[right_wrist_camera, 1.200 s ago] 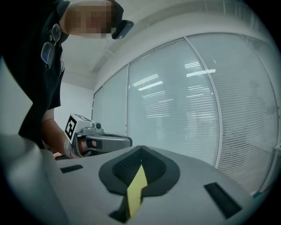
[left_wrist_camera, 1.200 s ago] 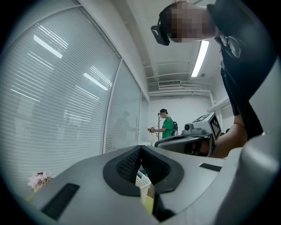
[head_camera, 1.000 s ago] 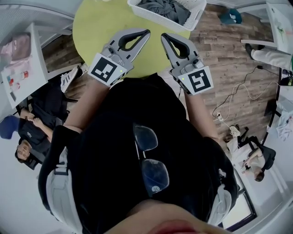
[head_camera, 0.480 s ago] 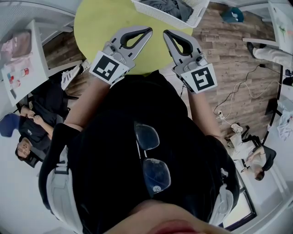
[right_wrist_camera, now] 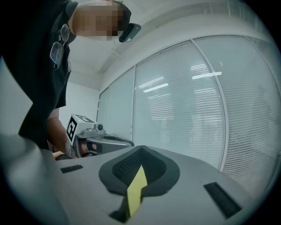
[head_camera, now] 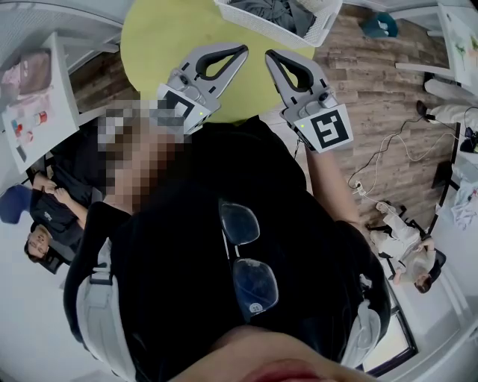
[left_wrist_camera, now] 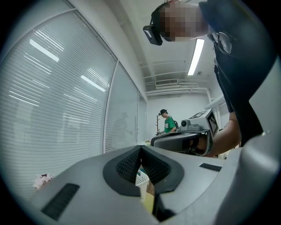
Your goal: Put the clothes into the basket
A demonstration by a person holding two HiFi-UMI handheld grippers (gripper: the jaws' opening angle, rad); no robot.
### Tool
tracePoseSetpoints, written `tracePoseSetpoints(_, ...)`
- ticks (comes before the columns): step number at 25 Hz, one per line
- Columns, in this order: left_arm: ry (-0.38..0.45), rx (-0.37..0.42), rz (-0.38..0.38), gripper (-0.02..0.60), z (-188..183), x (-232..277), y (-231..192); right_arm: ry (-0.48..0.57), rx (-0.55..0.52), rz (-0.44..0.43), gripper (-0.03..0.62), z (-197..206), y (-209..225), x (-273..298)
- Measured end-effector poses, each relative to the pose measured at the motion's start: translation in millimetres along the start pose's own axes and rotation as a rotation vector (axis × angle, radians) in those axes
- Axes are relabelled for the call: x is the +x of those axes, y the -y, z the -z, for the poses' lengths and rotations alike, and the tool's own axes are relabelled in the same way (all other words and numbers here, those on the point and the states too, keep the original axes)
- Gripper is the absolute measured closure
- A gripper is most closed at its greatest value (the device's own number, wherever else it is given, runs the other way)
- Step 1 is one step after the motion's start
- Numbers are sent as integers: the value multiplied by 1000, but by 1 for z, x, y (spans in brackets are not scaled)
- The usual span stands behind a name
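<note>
My room is bright. A long ceiling light glows, and the blinds shine. Picture edges bend and go dark.

Bare yellow-green table lies open ahead of my left gripper and right gripper, both closed, side by side; only the white basket at its far edge blocks.

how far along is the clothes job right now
Done, apparently: dark clothes lie in the white basket; none show on the yellow table. In hand: nothing, the left gripper and right gripper both have jaws together, empty. Left: nothing visible to pick up.
</note>
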State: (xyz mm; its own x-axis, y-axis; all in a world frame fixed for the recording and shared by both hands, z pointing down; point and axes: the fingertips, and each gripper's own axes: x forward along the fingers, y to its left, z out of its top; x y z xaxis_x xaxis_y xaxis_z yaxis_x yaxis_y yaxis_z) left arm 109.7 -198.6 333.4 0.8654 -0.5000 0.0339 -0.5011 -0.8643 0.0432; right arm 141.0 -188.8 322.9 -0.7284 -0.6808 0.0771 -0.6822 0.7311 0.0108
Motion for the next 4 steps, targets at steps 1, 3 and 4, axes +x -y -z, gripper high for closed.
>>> tracePoseSetpoints(1,-1,0,-1,571,0,0,0,1,-3,0,571,0,0,1)
tracePoseSetpoints(3,-4,1,-3,571,1,0,-1,5,-10,-2,571,-2,0,2)
tracePoseSetpoints(4,-5,2,-3,571,2,0,-2,7,-12,-2,571,-2,1,3)
